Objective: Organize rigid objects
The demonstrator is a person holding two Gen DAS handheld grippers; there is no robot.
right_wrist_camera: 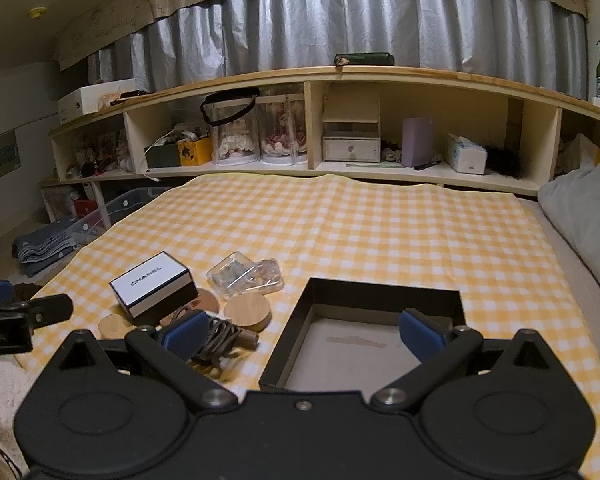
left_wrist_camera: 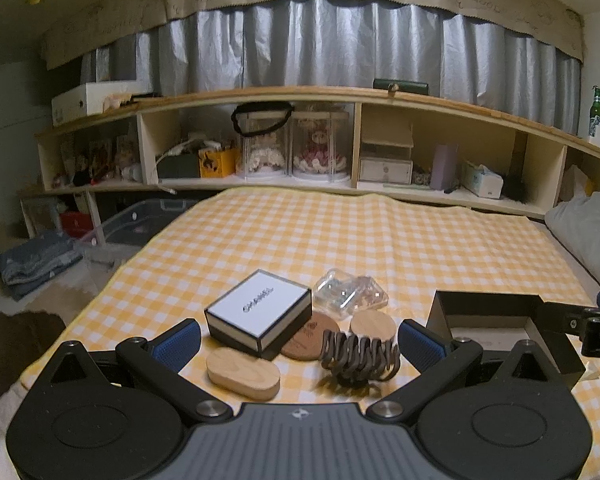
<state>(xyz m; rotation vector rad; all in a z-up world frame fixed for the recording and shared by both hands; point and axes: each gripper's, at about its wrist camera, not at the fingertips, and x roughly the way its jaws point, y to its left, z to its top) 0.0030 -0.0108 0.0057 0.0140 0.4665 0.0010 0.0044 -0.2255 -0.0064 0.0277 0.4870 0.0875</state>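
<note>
Small rigid objects cluster on the left of the yellow checked cloth [right_wrist_camera: 380, 224]: a white Chanel box [left_wrist_camera: 260, 312], clear plastic cases [left_wrist_camera: 350, 294], wooden discs [left_wrist_camera: 374, 324], a wooden oval [left_wrist_camera: 242, 372] and a brown hair claw [left_wrist_camera: 360, 354]. The black tray [right_wrist_camera: 364, 336] sits to their right. The left gripper [left_wrist_camera: 300, 340] and right gripper [right_wrist_camera: 302, 334] both hover with fingers spread wide, holding nothing.

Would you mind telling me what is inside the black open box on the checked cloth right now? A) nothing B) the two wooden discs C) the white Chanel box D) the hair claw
A: the black box shows only its bare grey floor, while the other things lie on the cloth to its left.
</note>
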